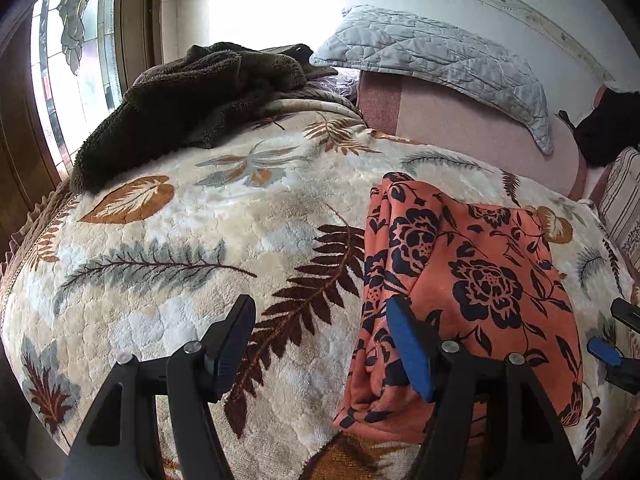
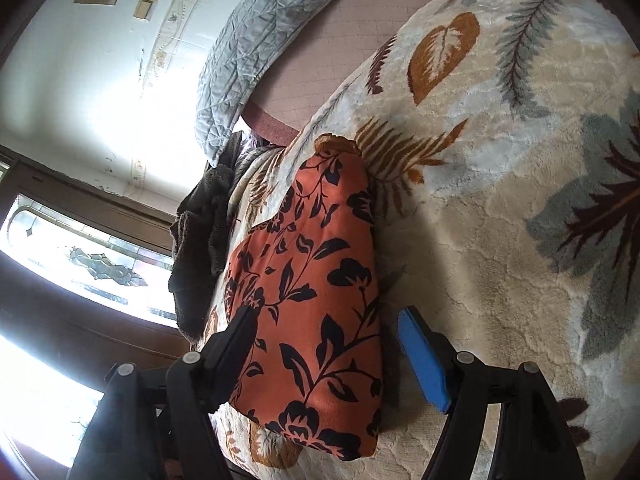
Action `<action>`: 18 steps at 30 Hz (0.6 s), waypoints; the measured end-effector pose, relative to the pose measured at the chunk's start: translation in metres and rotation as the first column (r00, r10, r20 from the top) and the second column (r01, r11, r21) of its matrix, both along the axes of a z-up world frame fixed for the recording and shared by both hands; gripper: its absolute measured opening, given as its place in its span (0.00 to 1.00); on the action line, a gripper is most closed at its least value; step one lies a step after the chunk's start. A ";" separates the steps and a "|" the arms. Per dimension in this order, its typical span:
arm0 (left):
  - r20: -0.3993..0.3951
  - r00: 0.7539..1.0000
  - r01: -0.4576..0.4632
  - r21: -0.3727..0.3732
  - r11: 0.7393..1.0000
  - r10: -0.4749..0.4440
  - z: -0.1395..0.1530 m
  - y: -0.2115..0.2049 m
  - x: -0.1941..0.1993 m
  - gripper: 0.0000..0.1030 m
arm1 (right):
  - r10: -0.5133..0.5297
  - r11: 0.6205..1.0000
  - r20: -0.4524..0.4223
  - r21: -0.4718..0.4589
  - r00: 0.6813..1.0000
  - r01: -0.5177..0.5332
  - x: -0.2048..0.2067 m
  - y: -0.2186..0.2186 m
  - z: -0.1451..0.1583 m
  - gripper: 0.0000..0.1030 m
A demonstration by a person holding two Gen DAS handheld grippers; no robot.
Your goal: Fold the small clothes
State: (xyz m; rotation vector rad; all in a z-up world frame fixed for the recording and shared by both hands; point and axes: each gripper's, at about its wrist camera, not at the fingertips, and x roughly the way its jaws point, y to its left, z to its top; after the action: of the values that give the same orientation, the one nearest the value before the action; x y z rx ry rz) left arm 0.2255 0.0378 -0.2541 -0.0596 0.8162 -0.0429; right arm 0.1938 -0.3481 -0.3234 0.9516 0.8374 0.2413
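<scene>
A folded orange garment with a dark flower print lies on the leaf-patterned fleece blanket at the right of the left wrist view. My left gripper is open; its blue pad hangs over the garment's left edge, while the black finger is over bare blanket. The tips of my right gripper show at the garment's right side. In the right wrist view the garment runs lengthwise between the spread fingers of my right gripper, which is open with neither pad pressing on the cloth.
A dark brown fleece garment lies heaped at the blanket's far left, near the window. A grey quilted pillow leans on a pink bolster at the back. A striped cushion and a black item sit far right.
</scene>
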 end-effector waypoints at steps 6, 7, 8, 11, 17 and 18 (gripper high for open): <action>-0.006 1.000 0.013 0.012 1.000 -0.012 -0.002 -0.006 -0.001 0.67 | 0.008 1.000 -0.006 0.012 1.000 -0.008 0.004 0.004 -0.006 0.74; -0.006 1.000 0.013 0.013 1.000 -0.013 -0.002 -0.007 -0.001 0.67 | 0.011 1.000 -0.009 0.015 1.000 -0.011 0.004 0.005 -0.007 0.74; -0.007 1.000 0.013 0.013 1.000 -0.013 -0.002 -0.007 -0.001 0.67 | 0.012 1.000 -0.012 0.013 1.000 -0.012 0.004 0.006 -0.007 0.74; -0.022 1.000 0.020 0.001 1.000 -0.020 -0.005 -0.008 -0.001 0.67 | 0.013 1.000 -0.016 0.010 1.000 -0.013 0.003 0.008 -0.008 0.74; -0.083 0.997 -0.011 -0.089 0.996 0.004 -0.014 0.006 0.004 0.68 | -0.006 1.000 -0.016 0.028 1.000 0.006 -0.001 0.003 -0.008 0.74; -0.094 0.996 -0.018 -0.117 0.993 0.007 -0.015 0.009 0.006 0.70 | -0.006 0.999 -0.021 0.034 1.000 0.007 -0.001 0.002 -0.010 0.74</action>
State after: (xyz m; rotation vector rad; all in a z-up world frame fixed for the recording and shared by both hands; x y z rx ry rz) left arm 0.2311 0.0469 -0.2690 -0.1794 0.9064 -0.0772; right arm 0.1926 -0.3457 -0.3332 0.9903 0.8515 0.2407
